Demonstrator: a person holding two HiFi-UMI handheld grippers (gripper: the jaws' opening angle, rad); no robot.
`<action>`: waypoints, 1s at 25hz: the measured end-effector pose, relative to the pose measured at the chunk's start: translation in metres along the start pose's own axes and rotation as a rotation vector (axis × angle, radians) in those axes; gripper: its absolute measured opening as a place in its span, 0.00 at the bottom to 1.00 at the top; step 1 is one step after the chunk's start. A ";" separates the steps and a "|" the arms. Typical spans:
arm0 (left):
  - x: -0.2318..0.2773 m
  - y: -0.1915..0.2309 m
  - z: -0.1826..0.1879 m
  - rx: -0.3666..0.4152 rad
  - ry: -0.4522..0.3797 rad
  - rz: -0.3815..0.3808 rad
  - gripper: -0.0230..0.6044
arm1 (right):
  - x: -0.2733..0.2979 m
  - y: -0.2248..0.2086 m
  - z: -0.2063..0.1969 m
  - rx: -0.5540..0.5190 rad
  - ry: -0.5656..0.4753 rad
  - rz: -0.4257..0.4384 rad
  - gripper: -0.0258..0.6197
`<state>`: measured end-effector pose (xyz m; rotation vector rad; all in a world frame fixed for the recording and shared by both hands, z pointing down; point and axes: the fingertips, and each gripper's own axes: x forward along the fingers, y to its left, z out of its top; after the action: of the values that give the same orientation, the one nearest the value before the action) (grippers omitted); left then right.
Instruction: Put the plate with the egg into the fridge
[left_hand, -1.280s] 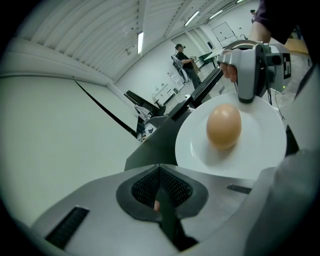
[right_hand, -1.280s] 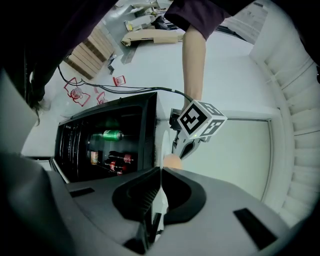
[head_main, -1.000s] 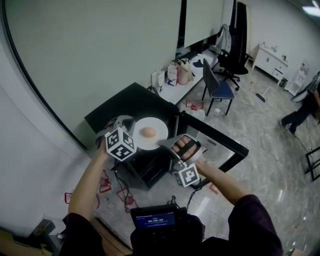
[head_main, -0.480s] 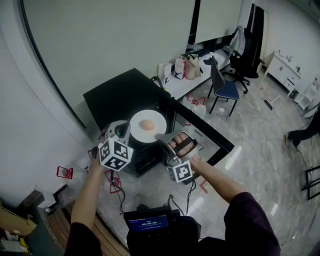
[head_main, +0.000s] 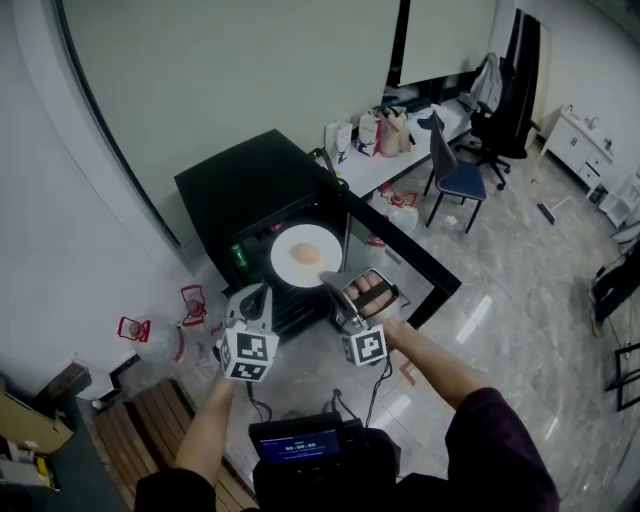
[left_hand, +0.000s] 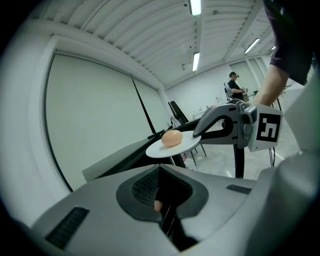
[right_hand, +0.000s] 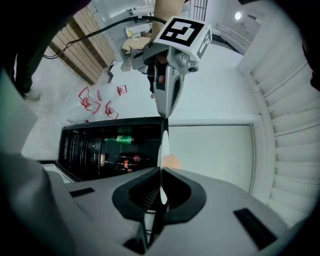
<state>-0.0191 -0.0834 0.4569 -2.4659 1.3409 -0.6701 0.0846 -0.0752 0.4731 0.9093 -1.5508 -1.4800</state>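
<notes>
right gripper (head_main: 333, 282): clenched on the 5 o'clock rim of the plate (head_main: 288, 266) | egg (head_main: 305, 254): at plate centre | plate: held level in the air at the open front of the black fridge (head_main: 240, 190) | left gripper (head_main: 257, 294): closed, empty, at 7 o'clock from the plate, apart from it | fridge door (head_main: 420, 272): open toward 4 o'clock
</notes>
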 end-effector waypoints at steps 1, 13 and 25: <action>-0.004 -0.003 -0.004 -0.030 -0.009 0.011 0.05 | -0.002 0.001 0.001 0.001 -0.003 -0.005 0.08; -0.030 -0.009 -0.021 -0.172 -0.055 0.057 0.05 | -0.007 0.012 0.022 0.010 -0.006 0.005 0.08; -0.039 0.000 -0.048 -0.216 -0.067 0.048 0.05 | 0.011 0.038 0.046 -0.017 -0.007 0.049 0.08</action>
<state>-0.0619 -0.0513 0.4875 -2.5856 1.5124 -0.4477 0.0398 -0.0628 0.5119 0.8518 -1.5528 -1.4609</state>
